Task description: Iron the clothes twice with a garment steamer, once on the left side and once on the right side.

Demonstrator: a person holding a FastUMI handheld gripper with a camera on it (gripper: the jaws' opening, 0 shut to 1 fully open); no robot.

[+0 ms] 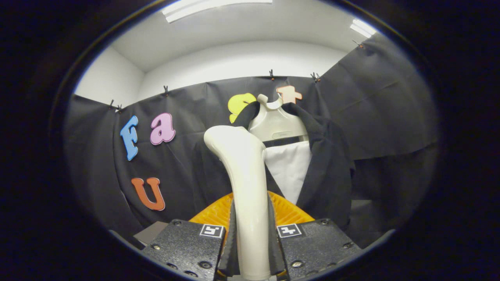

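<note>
My gripper [251, 234] is shut on the white handle of the garment steamer [244, 175], with a black finger pressed on each side of it. The steamer rises upright between the fingers, and its rounded head leans left at the top. Just beyond it hangs a dark jacket [326, 171] on a white hanger form [275, 123], with a white panel [289, 168] showing between its open lapels. The steamer head sits in front of the jacket's left side and hides part of it. I cannot tell if it touches the cloth.
An orange ribbed object [213, 214] lies low, just ahead of the fingers and behind the steamer handle. A grey flat surface [150, 233] shows left of the left finger. Black cloth covers the wall behind, with a white wall and ceiling lights above.
</note>
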